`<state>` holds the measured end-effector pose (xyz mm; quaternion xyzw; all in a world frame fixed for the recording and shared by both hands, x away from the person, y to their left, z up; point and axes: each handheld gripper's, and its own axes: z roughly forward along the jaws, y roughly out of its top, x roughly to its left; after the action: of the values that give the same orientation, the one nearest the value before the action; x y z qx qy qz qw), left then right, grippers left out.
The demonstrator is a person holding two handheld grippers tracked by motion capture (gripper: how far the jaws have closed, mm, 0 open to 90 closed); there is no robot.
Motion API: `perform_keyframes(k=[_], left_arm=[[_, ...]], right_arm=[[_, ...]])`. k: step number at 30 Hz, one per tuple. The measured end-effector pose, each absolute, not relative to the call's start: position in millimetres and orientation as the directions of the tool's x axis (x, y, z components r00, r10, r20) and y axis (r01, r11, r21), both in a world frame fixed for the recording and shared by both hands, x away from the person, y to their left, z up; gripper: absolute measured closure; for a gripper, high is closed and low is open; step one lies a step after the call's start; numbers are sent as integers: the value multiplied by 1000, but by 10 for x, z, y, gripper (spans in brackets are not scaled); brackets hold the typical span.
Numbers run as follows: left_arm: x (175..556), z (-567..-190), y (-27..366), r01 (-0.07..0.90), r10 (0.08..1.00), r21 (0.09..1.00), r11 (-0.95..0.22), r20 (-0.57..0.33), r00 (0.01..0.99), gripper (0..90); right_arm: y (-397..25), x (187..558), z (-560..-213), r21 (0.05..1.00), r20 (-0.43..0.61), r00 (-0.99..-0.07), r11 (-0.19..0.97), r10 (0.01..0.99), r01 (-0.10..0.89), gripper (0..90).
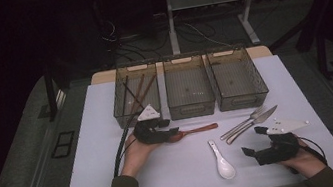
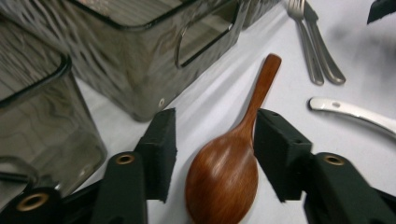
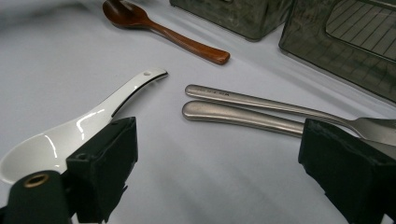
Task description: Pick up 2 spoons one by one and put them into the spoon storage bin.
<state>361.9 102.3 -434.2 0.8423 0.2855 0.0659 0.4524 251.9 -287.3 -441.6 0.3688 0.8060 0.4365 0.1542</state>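
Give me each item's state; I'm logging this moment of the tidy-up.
Left gripper: open, jaws either side of the wooden spoon.
Wooden spoon: flat on the table.
Right gripper: open, holding nothing.
White spoon: on the table, bowl up.
Fork and knife: lying side by side.
Left bin: holds chopsticks.

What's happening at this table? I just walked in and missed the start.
A person is working with a gripper in each hand. The left gripper is open, its fingers either side of the wooden spoon lying on the table. The right gripper is open near the white spoon, fork and knife. Chopsticks lie in the left bin.
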Motion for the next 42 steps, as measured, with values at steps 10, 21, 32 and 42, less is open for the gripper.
perform_keyframes(k=[10, 21, 32, 42], left_arm=[[3622, -4398, 1014, 432, 538, 765, -477, -135, 832, 524], [3632, -4471, 1001, 463, 537, 731, -502, -157, 829, 485], [3630, -4500, 995, 461, 522, 715, -526, -158, 838, 489], [3577, -4484, 976, 431, 488, 701, -569, -133, 862, 586]], right_arm=[[-2870, 2514, -4415, 817, 75, -683, 348, 726, 460, 120], [-2868, 2515, -4417, 817, 75, -684, 349, 726, 460, 120], [-2871, 2514, -4413, 818, 76, -683, 346, 727, 460, 120], [-2875, 2512, -4410, 819, 75, -683, 346, 726, 457, 120]])
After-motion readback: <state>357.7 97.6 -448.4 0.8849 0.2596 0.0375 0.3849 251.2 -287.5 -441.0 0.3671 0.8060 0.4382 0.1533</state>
